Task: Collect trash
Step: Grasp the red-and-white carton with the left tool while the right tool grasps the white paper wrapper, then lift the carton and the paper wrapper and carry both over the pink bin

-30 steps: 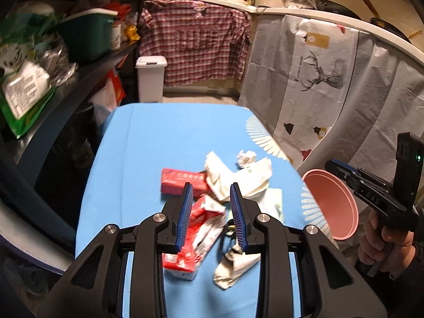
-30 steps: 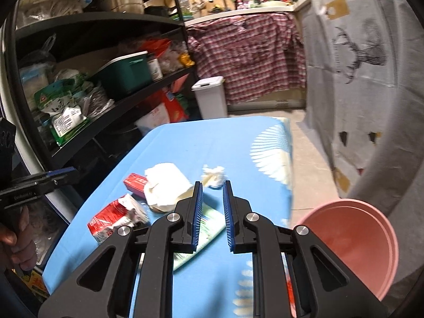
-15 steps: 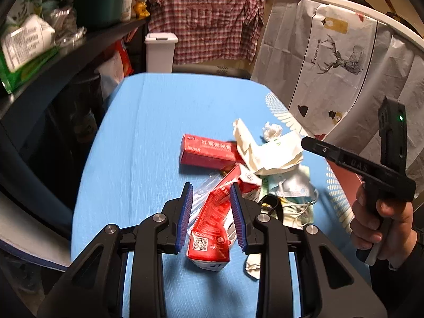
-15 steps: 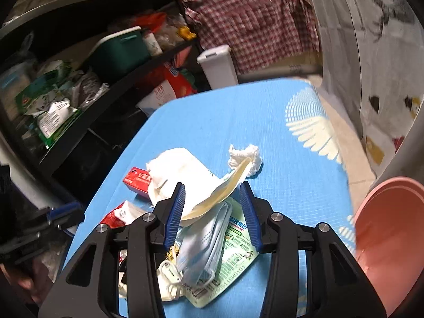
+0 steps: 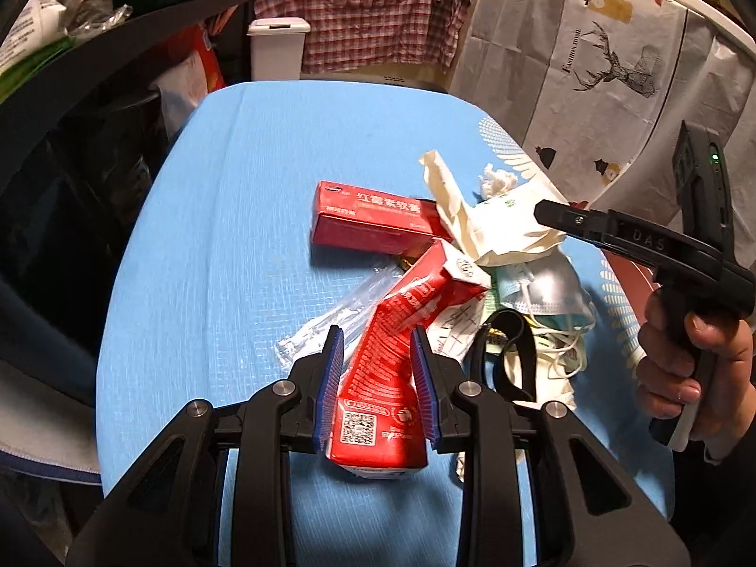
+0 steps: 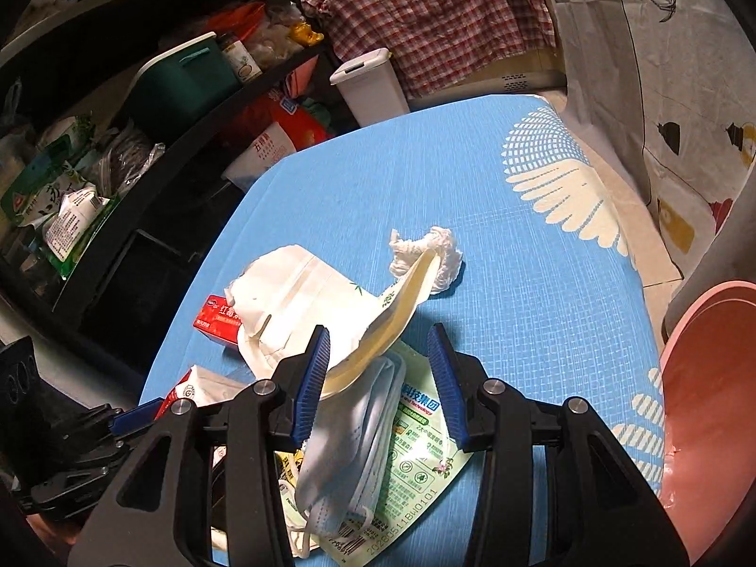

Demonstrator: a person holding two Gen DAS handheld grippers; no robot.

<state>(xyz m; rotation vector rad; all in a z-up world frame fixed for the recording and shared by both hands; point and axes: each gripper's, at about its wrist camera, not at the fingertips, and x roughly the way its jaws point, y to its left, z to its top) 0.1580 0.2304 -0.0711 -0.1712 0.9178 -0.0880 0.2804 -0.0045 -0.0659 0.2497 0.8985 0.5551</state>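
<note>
Now straddles carton (image 5: 378, 425) with part-open left tongs (image 5: 375, 345) and mask (image 6: 371, 406) with right tongs (image 6: 378, 330), just opening, gripping nothing, ready to pinch.

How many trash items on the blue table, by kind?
Red cartons/boxes: 2, crushed carton, flat box
Paper wrappers/bags: 2, white bag, green-printed packet
Face masks: 1
Tissue wads: 1
Clear plastic sleeves: 1
Total: 7 visible; the pile may hide more.
</note>
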